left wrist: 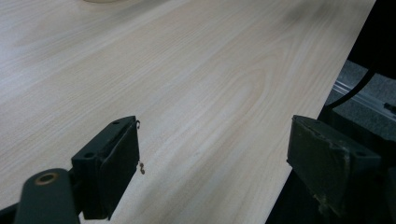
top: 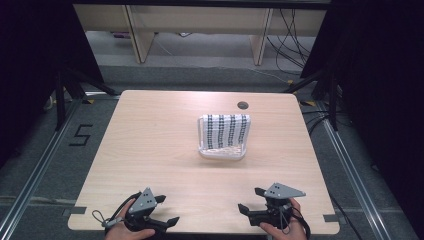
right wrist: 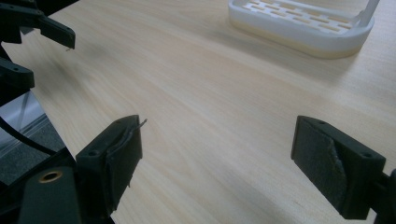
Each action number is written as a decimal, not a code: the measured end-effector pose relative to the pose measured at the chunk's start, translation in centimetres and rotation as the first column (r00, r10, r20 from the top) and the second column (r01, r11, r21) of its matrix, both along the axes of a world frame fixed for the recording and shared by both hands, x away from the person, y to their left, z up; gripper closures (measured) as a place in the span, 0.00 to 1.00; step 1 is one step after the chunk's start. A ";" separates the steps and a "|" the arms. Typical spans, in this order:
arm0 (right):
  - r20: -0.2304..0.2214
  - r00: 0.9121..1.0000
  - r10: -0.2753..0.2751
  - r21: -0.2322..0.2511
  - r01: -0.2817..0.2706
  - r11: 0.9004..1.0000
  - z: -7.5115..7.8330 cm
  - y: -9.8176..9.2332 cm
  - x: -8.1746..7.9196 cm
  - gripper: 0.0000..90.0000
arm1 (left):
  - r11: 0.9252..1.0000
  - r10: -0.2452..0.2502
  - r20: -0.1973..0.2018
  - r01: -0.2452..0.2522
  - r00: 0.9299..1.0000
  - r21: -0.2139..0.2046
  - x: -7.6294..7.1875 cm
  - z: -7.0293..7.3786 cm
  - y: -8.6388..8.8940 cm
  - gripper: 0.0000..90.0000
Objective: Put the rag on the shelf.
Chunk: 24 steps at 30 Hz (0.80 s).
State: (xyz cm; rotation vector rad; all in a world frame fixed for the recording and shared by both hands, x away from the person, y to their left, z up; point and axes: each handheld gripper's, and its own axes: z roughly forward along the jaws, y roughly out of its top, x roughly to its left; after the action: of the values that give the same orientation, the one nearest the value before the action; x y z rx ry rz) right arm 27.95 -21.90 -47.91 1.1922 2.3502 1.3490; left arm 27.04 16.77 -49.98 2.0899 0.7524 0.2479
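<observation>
Two hand-held grippers rest at the near edge of the pale wooden table (top: 150,130): the left gripper (top: 167,210) and the right gripper (top: 248,200), each with jaws wide apart and holding nothing. The white slotted plastic rack (top: 223,136), draped with a black-and-white patterned cloth (top: 225,130), stands at mid-table, well apart from both. Judged so, handling has not begun; reach and grasp remain.
</observation>
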 end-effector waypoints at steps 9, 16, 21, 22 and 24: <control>0.007 1.000 -0.001 -0.051 0.001 0.999 -0.7 -0.4 -0.2 0.19 | 0.999 0.019 -0.010 -0.019 1.000 -0.028 0.0 -0.5 -0.3 0.18; 0.011 1.000 -0.005 -0.054 0.006 0.999 -0.8 -0.4 -0.1 0.19 | 0.999 0.035 -0.030 -0.036 0.999 -0.035 0.3 -0.8 -0.1 0.18; 0.022 1.000 -0.007 -0.078 0.009 0.997 -0.8 -0.4 -0.2 0.19 | 0.999 0.021 -0.027 -0.022 0.999 -0.037 0.5 -0.8 -0.1 0.18; 0.021 1.000 -0.002 -0.080 0.004 0.997 -0.8 -0.4 -0.1 0.19 | 0.999 0.019 -0.026 -0.020 0.999 -0.035 0.5 -0.8 -0.1 0.18; 0.016 1.000 -0.014 -0.093 0.015 0.996 -0.9 -0.5 -0.1 0.19 | 0.999 0.026 -0.028 -0.027 0.999 -0.022 0.6 -0.8 -0.1 0.18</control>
State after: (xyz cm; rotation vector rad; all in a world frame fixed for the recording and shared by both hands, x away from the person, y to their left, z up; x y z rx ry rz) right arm 27.89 -22.36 -48.85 1.1659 2.3609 1.2251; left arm 27.63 16.68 -50.81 2.0671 0.7960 0.2248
